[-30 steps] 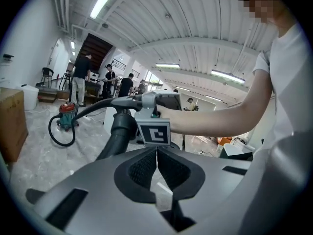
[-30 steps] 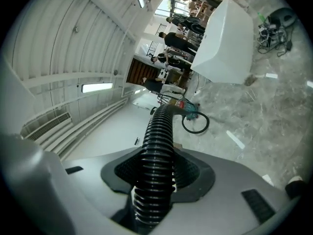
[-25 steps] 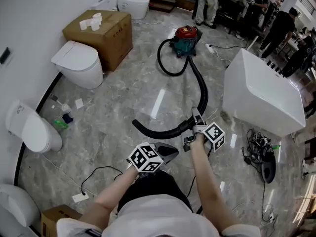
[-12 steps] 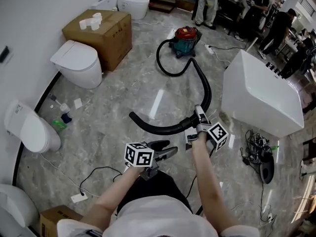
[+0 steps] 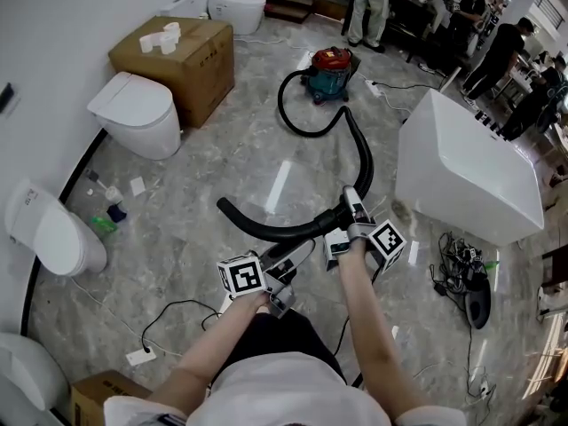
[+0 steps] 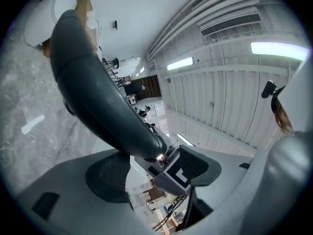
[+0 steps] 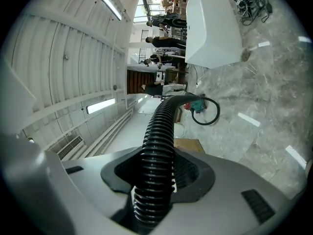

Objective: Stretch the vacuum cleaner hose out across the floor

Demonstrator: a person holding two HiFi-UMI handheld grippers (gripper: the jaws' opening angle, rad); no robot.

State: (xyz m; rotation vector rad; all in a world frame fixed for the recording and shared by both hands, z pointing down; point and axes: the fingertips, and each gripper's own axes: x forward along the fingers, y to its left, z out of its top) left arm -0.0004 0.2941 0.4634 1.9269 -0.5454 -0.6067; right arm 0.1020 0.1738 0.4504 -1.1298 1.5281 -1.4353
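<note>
A red and teal vacuum cleaner (image 5: 334, 69) stands far back on the marble floor. Its black hose (image 5: 359, 149) loops toward me into my right gripper (image 5: 351, 213), which is shut on the ribbed part (image 7: 159, 131). Past that grip, the smooth curved tube end (image 5: 266, 229) sweeps left, held off the floor. My left gripper (image 5: 297, 248) sits just below this tube, and its jaws are opening. In the left gripper view the tube (image 6: 98, 92) passes between the wide jaws, and the pad (image 6: 105, 182) is not pressing on it.
A white bathtub (image 5: 466, 162) stands at the right, close to the hose. Two toilets (image 5: 133, 114) (image 5: 53, 229) and a cardboard box (image 5: 177, 51) line the left wall. Tangled cables (image 5: 461, 273) lie at right, a thin cord (image 5: 173, 313) near my legs. People (image 5: 373, 3) stand at the back.
My left gripper went from shut to wide open and rose up to the tube. The tube's free end swung a little left and away. My right gripper kept its grip.
</note>
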